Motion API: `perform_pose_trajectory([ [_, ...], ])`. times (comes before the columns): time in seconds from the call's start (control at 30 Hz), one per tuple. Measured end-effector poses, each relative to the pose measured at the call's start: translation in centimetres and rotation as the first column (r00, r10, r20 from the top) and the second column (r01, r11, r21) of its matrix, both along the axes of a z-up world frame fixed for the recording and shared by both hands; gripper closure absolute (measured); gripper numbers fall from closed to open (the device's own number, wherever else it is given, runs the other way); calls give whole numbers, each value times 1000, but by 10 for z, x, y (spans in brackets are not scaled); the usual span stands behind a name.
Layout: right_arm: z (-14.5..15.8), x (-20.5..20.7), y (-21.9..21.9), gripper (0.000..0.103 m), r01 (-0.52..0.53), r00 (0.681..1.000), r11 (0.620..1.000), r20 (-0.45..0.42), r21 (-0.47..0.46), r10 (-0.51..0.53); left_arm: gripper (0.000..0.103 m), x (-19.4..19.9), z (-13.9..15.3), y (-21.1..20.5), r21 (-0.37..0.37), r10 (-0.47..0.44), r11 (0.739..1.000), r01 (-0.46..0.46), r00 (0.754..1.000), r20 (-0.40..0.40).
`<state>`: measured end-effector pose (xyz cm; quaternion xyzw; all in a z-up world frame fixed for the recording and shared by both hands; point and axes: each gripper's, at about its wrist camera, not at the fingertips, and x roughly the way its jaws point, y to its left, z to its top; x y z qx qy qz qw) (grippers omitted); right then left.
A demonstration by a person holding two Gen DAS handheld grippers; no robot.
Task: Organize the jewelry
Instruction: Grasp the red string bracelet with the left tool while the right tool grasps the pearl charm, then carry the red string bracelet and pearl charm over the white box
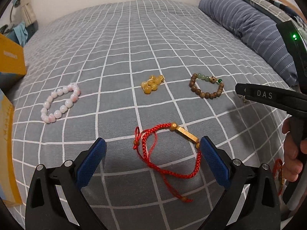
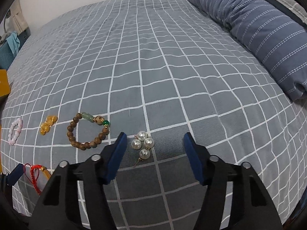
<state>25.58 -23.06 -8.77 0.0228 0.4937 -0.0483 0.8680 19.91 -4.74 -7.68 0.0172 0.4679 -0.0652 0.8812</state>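
A: Where is the jewelry lying?

B: All on the bed point(image 1: 134, 44), on its grey cover with the white grid. From the left wrist view a row runs across the middle: a pink bead bracelet point(image 1: 61, 103) at left, a clump of amber beads point(image 1: 152, 84) in the centre, and a wooden bead bracelet point(image 1: 206, 85) with a few green beads at right. They lie well apart from one another.

A: And the red one?

B: The red braided bracelet point(image 1: 165, 149) with a gold bar lies nearer, between the fingers of the left gripper point(image 1: 152, 143). Those fingers are spread wide and clasp nothing; the blue pad of the right-hand finger point(image 1: 214, 161) sits just beside the end of the gold bar, though I cannot tell whether it touches.

A: What about the other hand?

B: The right gripper point(image 2: 155, 140) also has its fingers spread, empty. Between them, closer to the left-hand finger point(image 2: 117, 157), lies a pair of pearl earrings point(image 2: 143, 146), four white pearls with thin gold hooks, resting on the cover just right of the wooden bracelet.

A: Anything else around?

B: A blue striped pillow point(image 2: 268, 38) along the right edge of the bed, and a yellow box point(image 1: 11, 57) at the left edge
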Motion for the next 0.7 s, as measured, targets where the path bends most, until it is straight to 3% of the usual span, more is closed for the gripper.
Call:
perform_pose_trajectory([
  [0.3,-4,5,6,77,-8,1000,1000,-28,6,8,61,4,1,7,4,0,1000,0,1000,-12],
  [0.33,-4,6,6,79,-6,1000,1000,-31,4,6,71,3,1,8,7,-2,1000,2,1000,-13],
  [0.37,-5,7,5,86,-4,999,1000,-32,4,4,87,4,2,8,12,-6,1000,6,1000,-14],
  [0.4,-5,7,5,92,-2,999,1000,-35,8,2,95,2,2,8,15,-9,1000,9,1000,-16],
  [0.7,-1,5,5,92,9,1000,1000,-24,3,-9,98,0,7,8,17,-23,1000,23,1000,-19],
])
